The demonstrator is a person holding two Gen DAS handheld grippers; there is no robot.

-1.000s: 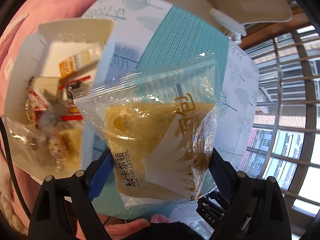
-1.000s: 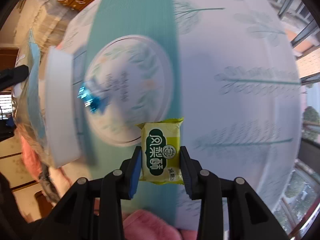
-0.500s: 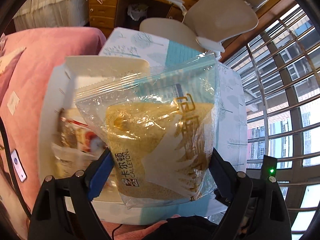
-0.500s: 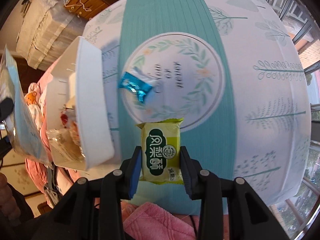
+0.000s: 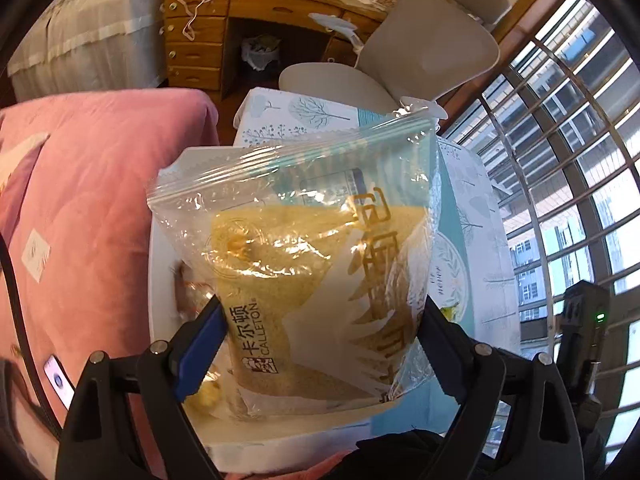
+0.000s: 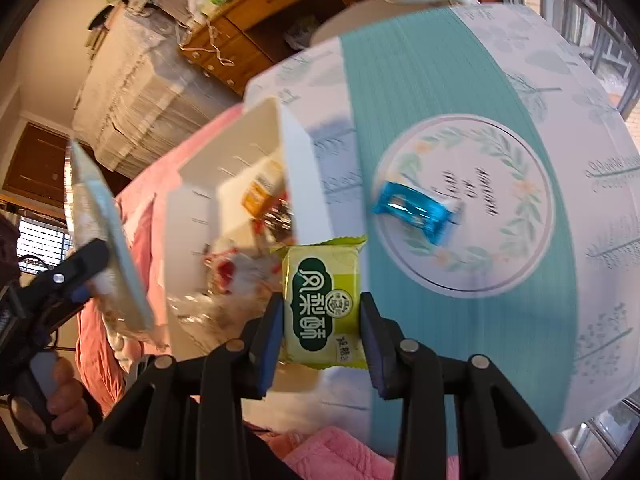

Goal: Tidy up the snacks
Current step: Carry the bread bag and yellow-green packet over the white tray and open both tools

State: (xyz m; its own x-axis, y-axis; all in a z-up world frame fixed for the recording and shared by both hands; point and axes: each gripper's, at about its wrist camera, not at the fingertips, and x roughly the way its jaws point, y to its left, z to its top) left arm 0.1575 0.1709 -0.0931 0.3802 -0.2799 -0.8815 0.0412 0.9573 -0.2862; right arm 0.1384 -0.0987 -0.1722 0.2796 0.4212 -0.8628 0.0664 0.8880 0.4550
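We are carrying the clear bread bag (image 5: 320,280) and the yellow pineapple cake packet (image 6: 324,304), both now lifted off the tablecloth (image 6: 460,80) and swung over toward the white bin (image 6: 298,184), where earlier they hung above open table; drop-off looks close. The left gripper (image 5: 320,344) is spread wide yet pinching the bag's sides. The right gripper (image 6: 322,332) is narrowly clamping the packet, while a blue candy (image 6: 416,210) is waiting on the cloth.
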